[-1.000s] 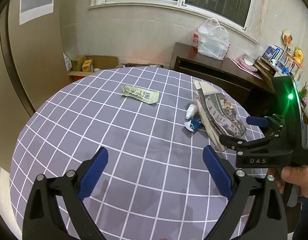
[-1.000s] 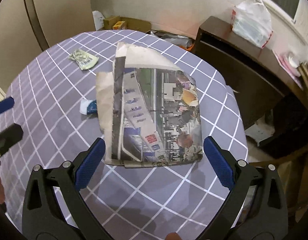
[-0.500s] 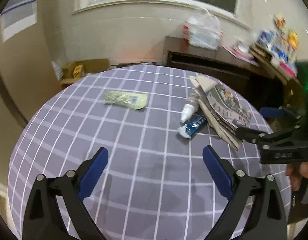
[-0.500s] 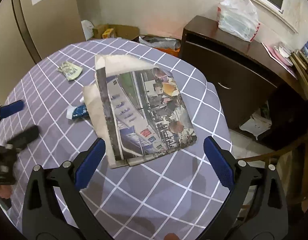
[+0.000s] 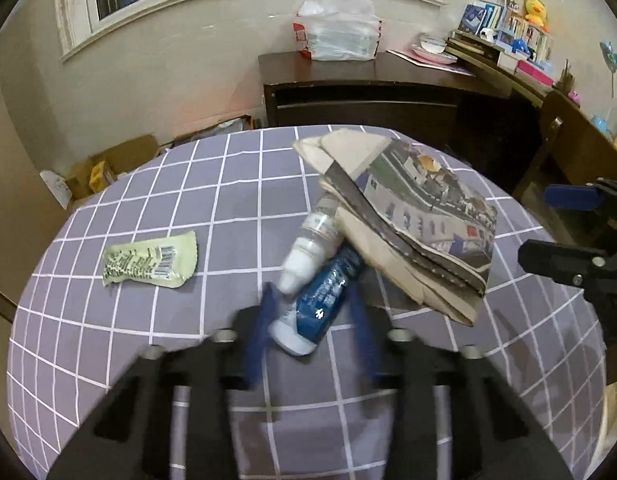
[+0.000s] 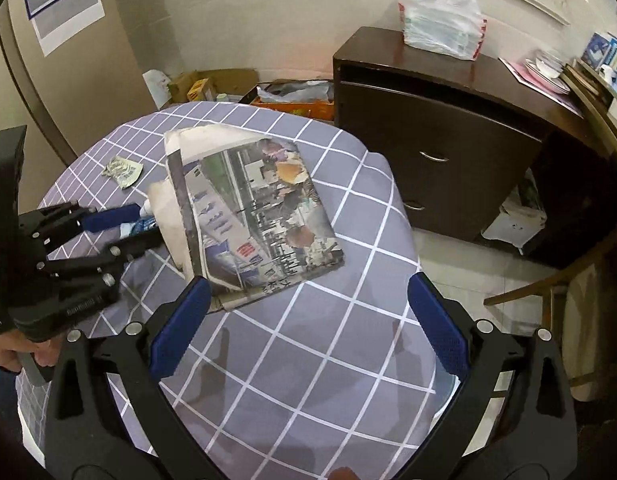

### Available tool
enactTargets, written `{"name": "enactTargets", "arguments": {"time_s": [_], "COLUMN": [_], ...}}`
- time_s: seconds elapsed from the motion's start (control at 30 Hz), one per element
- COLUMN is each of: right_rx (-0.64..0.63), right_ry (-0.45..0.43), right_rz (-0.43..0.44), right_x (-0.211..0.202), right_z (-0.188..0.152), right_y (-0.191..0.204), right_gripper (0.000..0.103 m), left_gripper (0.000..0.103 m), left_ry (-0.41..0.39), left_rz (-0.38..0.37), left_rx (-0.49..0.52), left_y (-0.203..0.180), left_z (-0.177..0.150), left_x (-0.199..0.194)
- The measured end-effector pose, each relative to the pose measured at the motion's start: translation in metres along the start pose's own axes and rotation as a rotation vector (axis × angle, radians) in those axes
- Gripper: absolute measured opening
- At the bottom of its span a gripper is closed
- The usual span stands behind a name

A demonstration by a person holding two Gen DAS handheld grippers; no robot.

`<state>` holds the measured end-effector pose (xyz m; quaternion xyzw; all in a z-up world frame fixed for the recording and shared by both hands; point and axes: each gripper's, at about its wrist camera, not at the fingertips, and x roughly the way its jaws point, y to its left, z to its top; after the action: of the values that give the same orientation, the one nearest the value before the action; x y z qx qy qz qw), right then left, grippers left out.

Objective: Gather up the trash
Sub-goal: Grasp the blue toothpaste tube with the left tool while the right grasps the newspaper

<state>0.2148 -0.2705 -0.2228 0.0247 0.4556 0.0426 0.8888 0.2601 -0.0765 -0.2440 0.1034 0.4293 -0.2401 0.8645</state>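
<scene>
Trash on the table: I count four pieces: a blue tube (image 5: 326, 296), a white bottle (image 5: 310, 254), a folded newspaper (image 5: 420, 216) and a pale green wrapper (image 5: 150, 260).
Blue tube: lies near the middle of the round table (image 5: 188, 360), its white cap end toward me, its far end tucked under the newspaper's lower edge.
White bottle: just beside the tube on its left, touching it, its far end also under the paper.
Left gripper (image 5: 308, 316): my jaws are closing, blurred with motion, with the tube's cap end between the blue pads; I cannot see them pressing on it.
Newspaper: a thick fold lying right of the tube, its near corner raised off the cloth.
Wrapper: well apart to the left, alone on open cloth.
Right gripper (image 6: 304, 328): spread wide with nothing between the pads, hanging over bare cloth just short of the newspaper's near edge (image 6: 264, 292).
Room to move: free cloth in front of both grippers; on the right the table edge (image 6: 404, 216) drops to the floor, with a dark cabinet (image 6: 436, 152) beyond.
Only in the right view: my left gripper (image 6: 116, 228) from the side, fingers around the tube (image 6: 142, 224), and the hand (image 6: 8, 354) holding it.
Only in the left view: the bottle in full.
</scene>
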Motion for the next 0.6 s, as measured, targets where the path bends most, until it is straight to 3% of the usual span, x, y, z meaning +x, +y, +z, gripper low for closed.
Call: {"name": "enactTargets", "arguments": {"time_s": [0.1, 0.37, 0.47, 0.53, 0.6], "right_rx": [-0.002, -0.052, -0.080, -0.103, -0.121], "right_ry": [-0.005, -0.002, -0.014, -0.032, -0.047], "right_rz": [0.012, 0.036, 0.033, 0.020, -0.002], "right_x": [0.000, 0.006, 0.009, 0.011, 0.015], "right_z": [0.001, 0.000, 0.002, 0.006, 0.009], "right_y": [0.003, 0.031, 0.047, 0.059, 0.070], "right_gripper": [0.097, 0.097, 0.097, 0.097, 0.097], "left_gripper": [0.017, 0.016, 0.021, 0.036, 0.040], "left_ry": [-0.002, -0.015, -0.021, -0.021, -0.032], "left_rz": [-0.018, -0.006, 0.022, 0.030, 0.025], "left_rx": [-0.019, -0.084, -0.083, -0.090, -0.095], "left_y": [0.006, 0.016, 0.019, 0.022, 0.023], "left_z": [-0.008, -0.036, -0.037, -0.033, -0.030], "left_x": [-0.007, -0.028, -0.030, -0.029, -0.028]}}
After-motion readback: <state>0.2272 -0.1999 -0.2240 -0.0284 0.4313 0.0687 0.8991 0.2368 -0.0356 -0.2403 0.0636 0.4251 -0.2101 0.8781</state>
